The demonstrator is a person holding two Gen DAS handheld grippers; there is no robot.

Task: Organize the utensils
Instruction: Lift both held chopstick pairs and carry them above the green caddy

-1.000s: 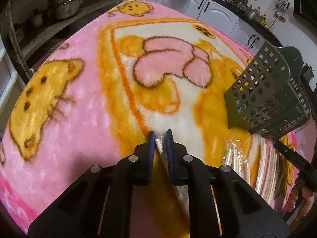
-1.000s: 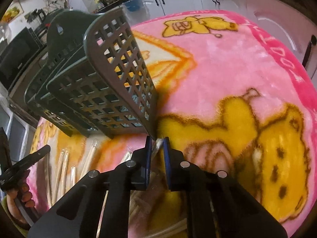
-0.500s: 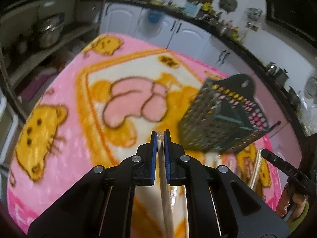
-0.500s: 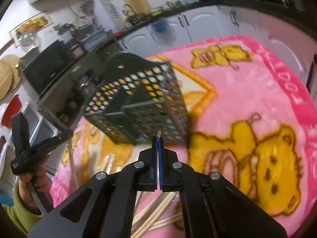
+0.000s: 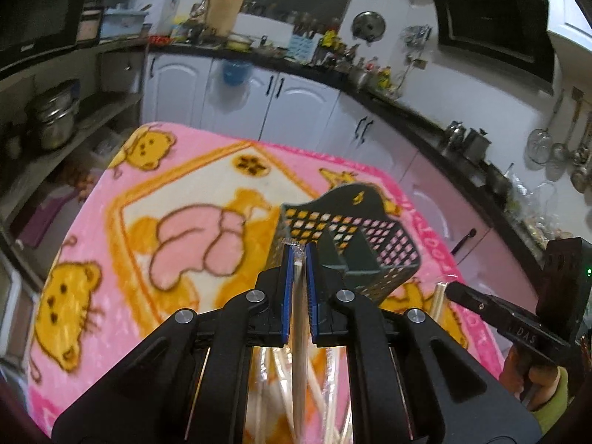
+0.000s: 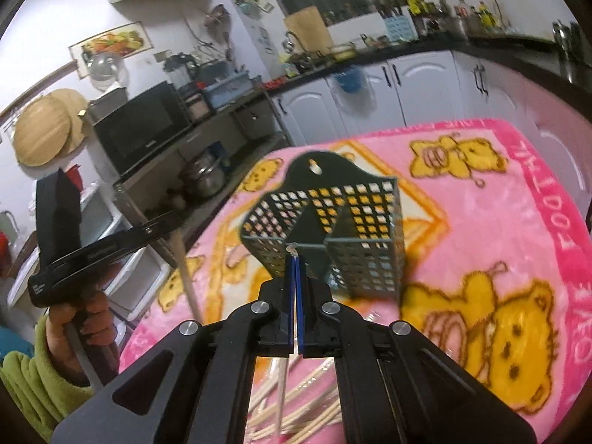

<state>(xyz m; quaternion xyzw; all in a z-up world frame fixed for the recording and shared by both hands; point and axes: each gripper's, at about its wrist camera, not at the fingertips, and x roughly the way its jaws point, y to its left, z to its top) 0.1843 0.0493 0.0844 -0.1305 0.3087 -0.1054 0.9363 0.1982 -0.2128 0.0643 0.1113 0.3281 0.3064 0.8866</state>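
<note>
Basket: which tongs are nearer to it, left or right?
Right, by a little. The right tongs face the basket's middle divider; the left tongs sit off its left corner. Each grips a chopstick.

Dim, warm indoor light fills both fisheye views, whose edges bend and darken into black corners, while motion blur softens the pink blanket (image 5: 111, 259) left of the left gripper (image 5: 298, 255) and the counter clutter beyond the right gripper (image 6: 295, 259), whose own frames stay sharp.
</note>
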